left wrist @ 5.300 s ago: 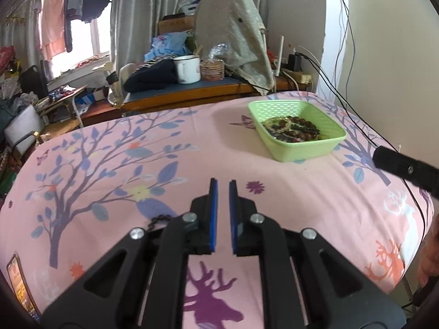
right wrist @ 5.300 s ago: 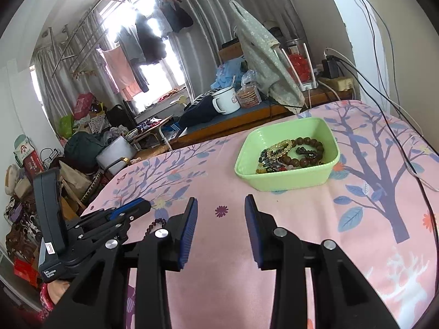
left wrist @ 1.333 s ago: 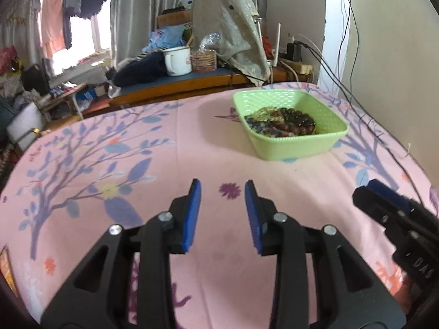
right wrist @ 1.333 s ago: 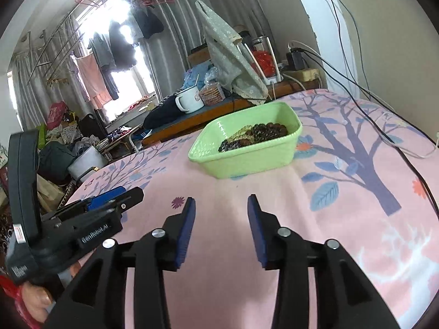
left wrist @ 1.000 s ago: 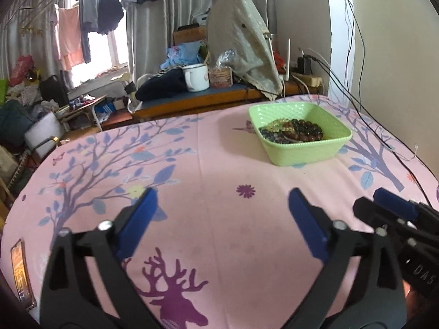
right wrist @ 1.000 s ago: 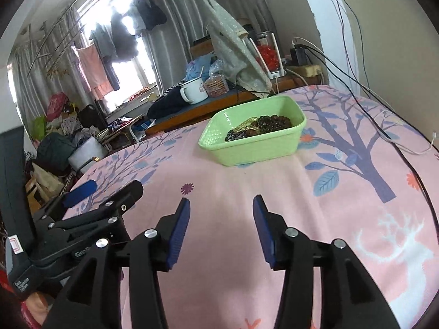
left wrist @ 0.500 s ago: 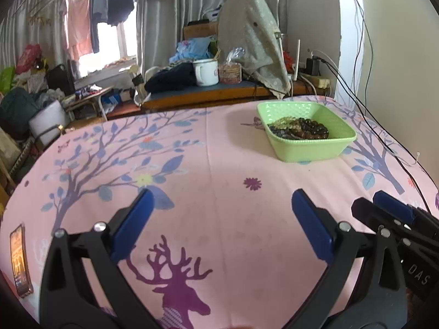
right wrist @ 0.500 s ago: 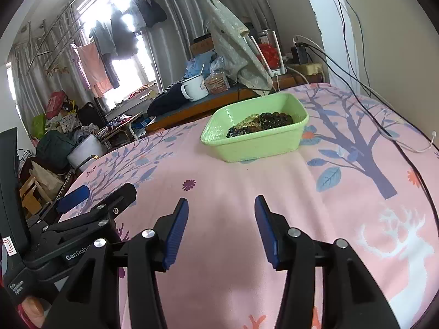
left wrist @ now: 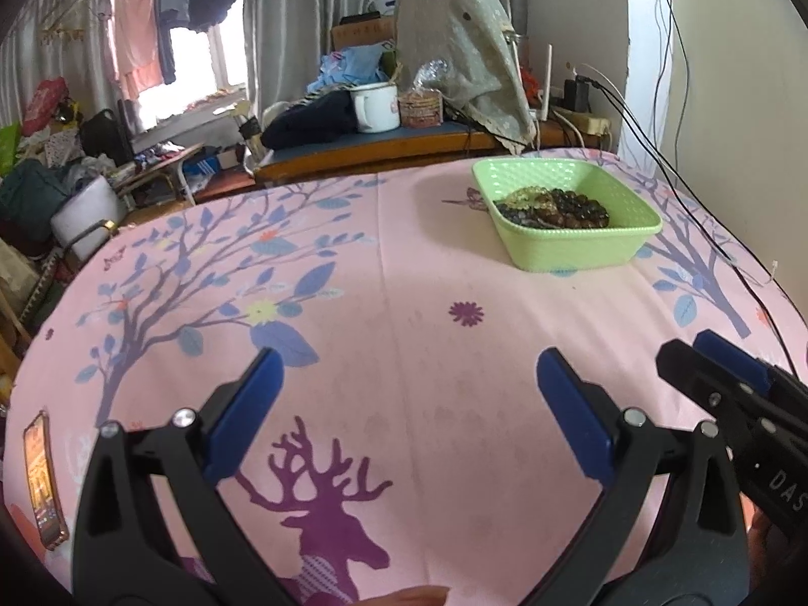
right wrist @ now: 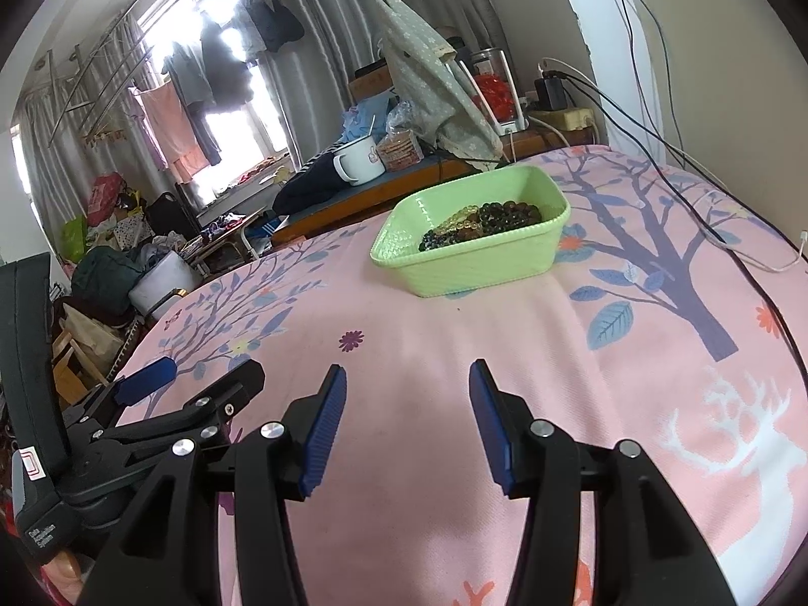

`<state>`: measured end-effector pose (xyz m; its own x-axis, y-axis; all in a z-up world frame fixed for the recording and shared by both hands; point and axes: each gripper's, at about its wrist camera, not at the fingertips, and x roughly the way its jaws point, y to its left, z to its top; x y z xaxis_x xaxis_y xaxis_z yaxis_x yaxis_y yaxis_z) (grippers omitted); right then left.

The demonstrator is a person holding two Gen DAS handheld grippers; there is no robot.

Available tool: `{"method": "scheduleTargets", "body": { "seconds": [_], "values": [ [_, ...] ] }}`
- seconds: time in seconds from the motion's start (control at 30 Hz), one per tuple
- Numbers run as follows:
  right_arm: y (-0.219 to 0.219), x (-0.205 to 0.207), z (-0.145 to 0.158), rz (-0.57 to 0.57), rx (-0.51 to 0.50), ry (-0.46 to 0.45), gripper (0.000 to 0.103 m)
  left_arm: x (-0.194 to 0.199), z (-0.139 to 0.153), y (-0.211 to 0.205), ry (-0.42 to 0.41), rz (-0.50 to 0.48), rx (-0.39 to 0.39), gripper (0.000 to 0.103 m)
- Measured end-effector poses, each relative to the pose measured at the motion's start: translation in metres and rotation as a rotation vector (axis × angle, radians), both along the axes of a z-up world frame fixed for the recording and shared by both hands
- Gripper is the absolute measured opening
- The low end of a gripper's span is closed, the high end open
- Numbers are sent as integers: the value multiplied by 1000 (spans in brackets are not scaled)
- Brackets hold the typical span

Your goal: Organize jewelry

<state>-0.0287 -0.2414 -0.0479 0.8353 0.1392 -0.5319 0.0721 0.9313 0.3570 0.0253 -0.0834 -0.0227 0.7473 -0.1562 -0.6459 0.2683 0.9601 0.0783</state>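
A light green plastic basket [left wrist: 570, 247] sits on the pink tree-and-deer print cloth [left wrist: 404, 343] that covers the table, toward the far side of it, close to the wall where dark cables [left wrist: 671, 161] trail down. Inside the basket lies a heap of beaded bracelets [left wrist: 553, 206]: dark brown and black beads, with a paler yellowish strand at the end of the heap away from the wall. All the jewelry seen is in the basket; the cloth around it carries only its printed leaves and a small purple flower [left wrist: 465, 313] on the near side of the basket.

The left claw [left wrist: 404, 394] hangs over the cloth well short of the basket, jaws spread wide and nothing between the blue pads [left wrist: 570, 414]. The right claw [right wrist: 406, 404] sits beside it, also on the near side of the basket, its jaws parted more narrowly and likewise empty, with bare cloth showing in the gap.

A phone [left wrist: 43, 480] with a lit screen lies at the cloth's near edge, far from the basket on the side away from the wall. Beyond the basket, on a lower blue-topped surface, stands a white enamel mug [left wrist: 376, 107].
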Motion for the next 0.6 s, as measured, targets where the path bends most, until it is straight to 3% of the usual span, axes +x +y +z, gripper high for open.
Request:
{"method": "scheduleTargets", "body": {
  "seconds": [0.3,0.6],
  "values": [
    [-2,0,-3,-3,11,3,23,5,-1,3,-1,69,17,97],
    [-4,-1,0,-3,12,-7,23,5,-1,0,2,71,38,97]
  ]
}}
